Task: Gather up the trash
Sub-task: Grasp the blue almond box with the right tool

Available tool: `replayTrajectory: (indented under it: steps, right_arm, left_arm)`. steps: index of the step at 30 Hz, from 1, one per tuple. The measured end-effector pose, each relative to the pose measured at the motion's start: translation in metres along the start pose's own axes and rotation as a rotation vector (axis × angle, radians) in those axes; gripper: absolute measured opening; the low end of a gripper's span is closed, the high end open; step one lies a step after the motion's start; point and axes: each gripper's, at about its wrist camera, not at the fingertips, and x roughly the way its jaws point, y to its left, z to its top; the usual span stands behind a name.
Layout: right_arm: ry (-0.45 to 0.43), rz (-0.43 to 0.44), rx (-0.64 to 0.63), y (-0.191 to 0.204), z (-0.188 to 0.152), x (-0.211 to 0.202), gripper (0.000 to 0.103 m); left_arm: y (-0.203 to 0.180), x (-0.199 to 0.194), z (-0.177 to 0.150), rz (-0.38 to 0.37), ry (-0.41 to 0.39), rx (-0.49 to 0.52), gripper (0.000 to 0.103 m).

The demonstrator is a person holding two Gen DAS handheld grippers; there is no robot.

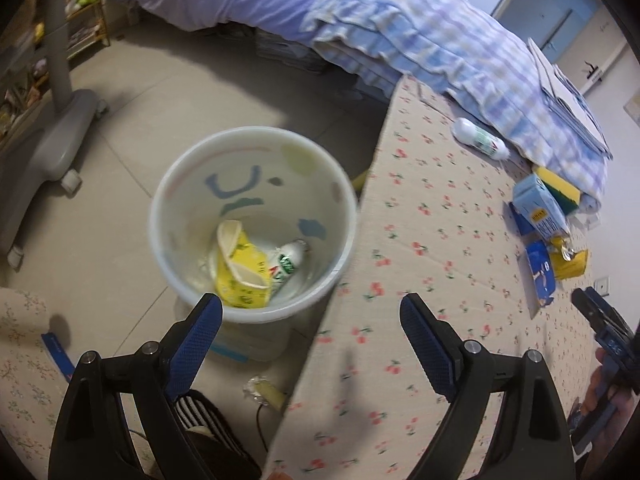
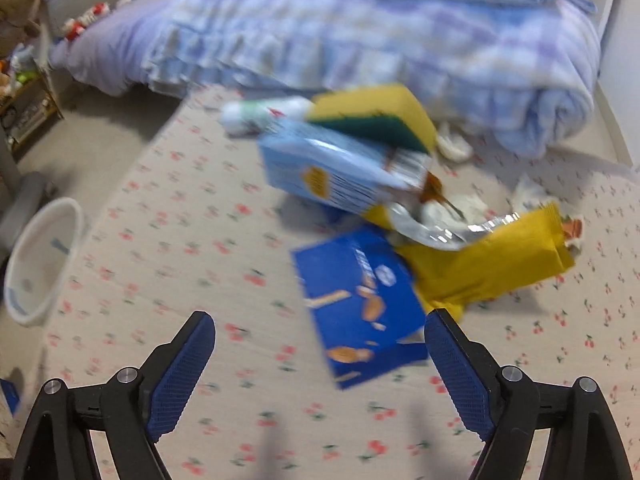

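A white bin (image 1: 252, 220) stands on the floor beside the cherry-print bed (image 1: 440, 260). It holds a yellow carton (image 1: 240, 268) and a small white bottle (image 1: 286, 262). My left gripper (image 1: 310, 312) is open and empty above the bin's near rim. My right gripper (image 2: 320, 332) is open and empty over the bed, just short of a dark blue biscuit box (image 2: 360, 304). Behind that lie a yellow wrapper (image 2: 492, 268), a light blue carton (image 2: 332, 172), a yellow-green sponge (image 2: 380, 116) and a white bottle (image 2: 260, 114). The bin also shows at the left of the right wrist view (image 2: 40, 260).
A folded blue checked quilt (image 1: 440, 52) lies at the bed's far end. Crumpled white paper (image 2: 452, 144) sits near it. A grey chair base (image 1: 52, 132) stands left of the bin. A foil scrap (image 1: 264, 390) and a striped slipper (image 1: 208, 416) lie on the floor.
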Motion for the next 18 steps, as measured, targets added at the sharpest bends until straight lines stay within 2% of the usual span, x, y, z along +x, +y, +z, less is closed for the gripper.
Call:
replayTrajectory:
  steps: [7,12,18]
  right_arm:
    - [0.092,-0.019,0.043,-0.027,-0.001,0.039,0.089]
    - [0.146,-0.014,0.03,-0.025,-0.003,0.063,0.089]
    - [0.166,-0.054,0.016,-0.022,-0.006,0.079,0.089]
  left_arm:
    - [-0.033,0.013,0.006,-0.001,0.019,0.055,0.092]
    - [-0.049,0.021,0.006,-0.009,0.033,0.073,0.092]
    - [-0.057,0.024,0.002,-0.005,0.037,0.085,0.092]
